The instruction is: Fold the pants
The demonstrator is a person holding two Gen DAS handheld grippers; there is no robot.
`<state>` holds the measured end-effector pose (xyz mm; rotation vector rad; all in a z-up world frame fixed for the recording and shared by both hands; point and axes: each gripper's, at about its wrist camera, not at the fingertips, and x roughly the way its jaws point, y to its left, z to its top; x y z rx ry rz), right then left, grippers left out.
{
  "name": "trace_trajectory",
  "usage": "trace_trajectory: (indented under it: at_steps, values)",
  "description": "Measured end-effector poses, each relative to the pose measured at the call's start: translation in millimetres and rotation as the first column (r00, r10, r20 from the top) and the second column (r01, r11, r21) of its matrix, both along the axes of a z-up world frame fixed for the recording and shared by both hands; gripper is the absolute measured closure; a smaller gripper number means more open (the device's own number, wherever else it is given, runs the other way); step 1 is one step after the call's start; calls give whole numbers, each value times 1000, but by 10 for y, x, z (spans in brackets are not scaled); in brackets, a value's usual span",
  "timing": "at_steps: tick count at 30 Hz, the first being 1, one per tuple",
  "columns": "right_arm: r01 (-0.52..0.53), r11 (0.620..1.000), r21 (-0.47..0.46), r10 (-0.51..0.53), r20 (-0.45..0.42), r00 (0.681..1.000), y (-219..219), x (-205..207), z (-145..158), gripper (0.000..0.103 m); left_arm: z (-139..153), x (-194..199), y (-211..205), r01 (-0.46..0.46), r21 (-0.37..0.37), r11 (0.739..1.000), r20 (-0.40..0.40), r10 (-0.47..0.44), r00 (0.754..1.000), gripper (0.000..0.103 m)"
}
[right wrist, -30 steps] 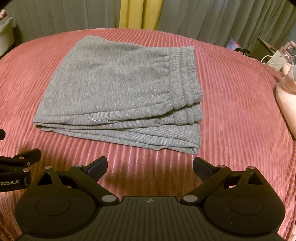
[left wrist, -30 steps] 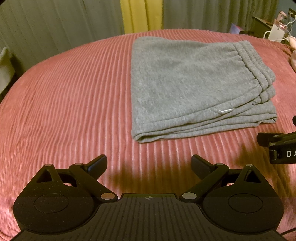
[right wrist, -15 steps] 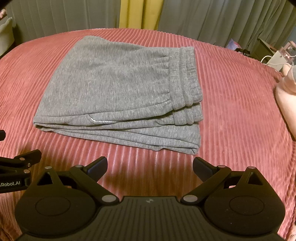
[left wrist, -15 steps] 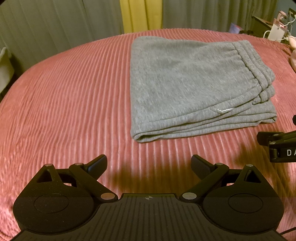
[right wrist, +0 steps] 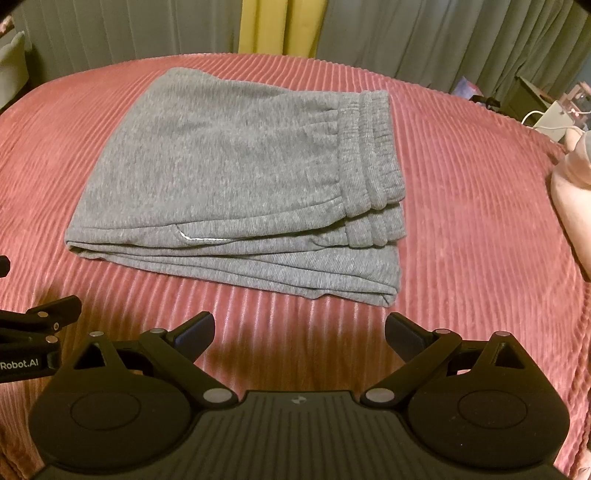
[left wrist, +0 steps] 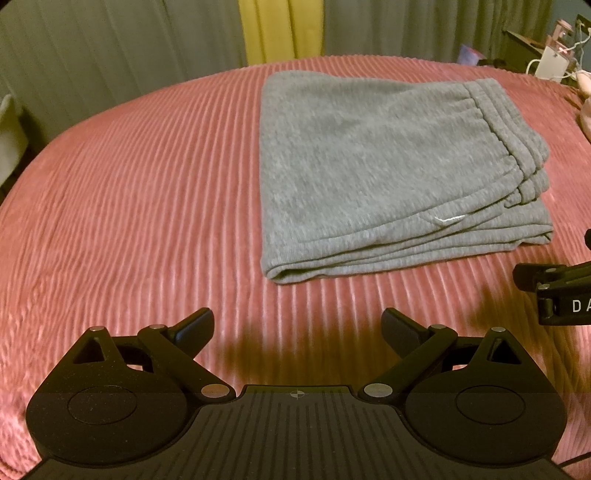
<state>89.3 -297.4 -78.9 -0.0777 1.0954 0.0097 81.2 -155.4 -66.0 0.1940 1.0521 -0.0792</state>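
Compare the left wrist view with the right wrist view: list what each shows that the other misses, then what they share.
Only the left wrist view shows the bare stretch of pink ribbed bedspread left of the pants, and the right gripper's side at its right edge.

Only the right wrist view shows the pale pink object at the bed's right side, and the left gripper's side at its left edge.

Both show the folded grey pants with elastic waistband on the right, the yellow curtain strip, and each camera's own gripper, left gripper and right gripper, open and empty.
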Motion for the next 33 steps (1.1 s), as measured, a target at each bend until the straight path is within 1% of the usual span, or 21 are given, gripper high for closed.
trace_trajectory:
  at_steps: [33]
  values:
    - [-4,1000,-8,4,-12,1000,-8,3,-23,4,0,31,-3,3,8,1000,0,-3,1000,3]
